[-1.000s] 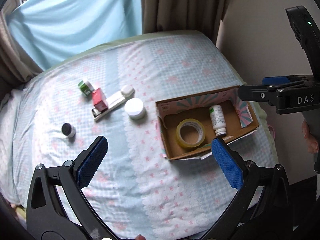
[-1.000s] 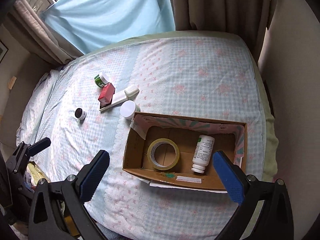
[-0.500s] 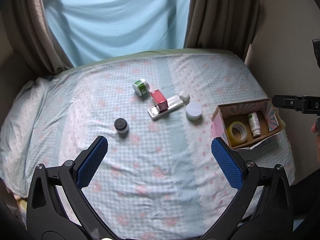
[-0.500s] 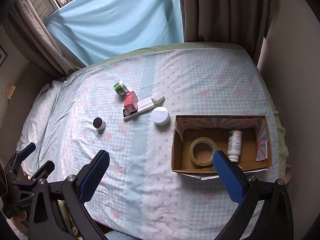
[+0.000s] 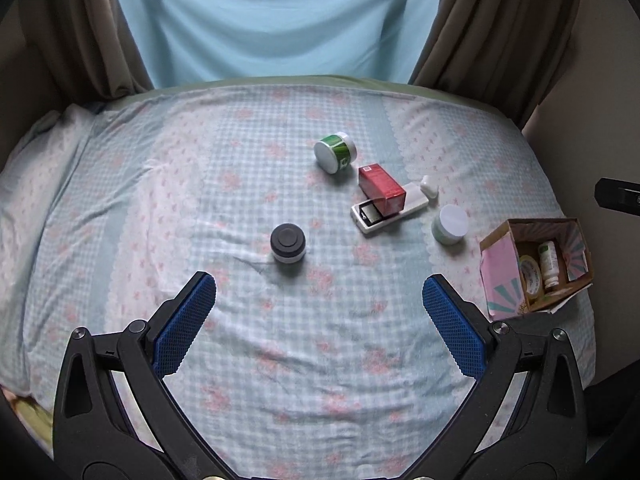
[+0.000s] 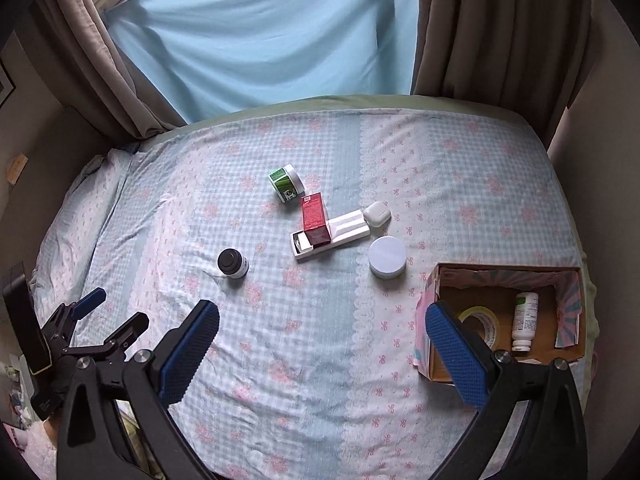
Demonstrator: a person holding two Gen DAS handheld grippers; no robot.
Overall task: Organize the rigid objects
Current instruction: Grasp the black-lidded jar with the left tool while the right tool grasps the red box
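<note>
On the bed lie a black-lidded small jar [image 5: 288, 245] [image 6: 233, 263], a green-labelled jar on its side [image 5: 335, 152] [image 6: 286, 183], a red box [image 5: 381, 189] [image 6: 315, 220] resting on a long white case [image 5: 390, 210] [image 6: 332, 236], a white earbud case [image 5: 429, 186] [image 6: 377, 213] and a white-lidded jar [image 5: 450, 224] [image 6: 387, 257]. A cardboard box [image 5: 500, 264] [image 6: 568, 280] holds a tape roll [image 6: 480, 320] and a white bottle [image 6: 525, 320]. My left gripper [image 5: 319, 292] is open and empty, above the bed just short of the black-lidded jar. My right gripper [image 6: 322, 320] is open and empty beside the cardboard box.
The bed has a blue checked sheet [image 5: 240, 184]. A light blue cloth and brown curtains [image 6: 480, 28] hang behind it. A wall [image 6: 592, 128] stands at the right. The left gripper shows at the right wrist view's lower left [image 6: 104, 320].
Both grippers have pulled back and swung left from the cardboard box. The loose objects now sit nearer the middle of both views. Nothing was picked up.
</note>
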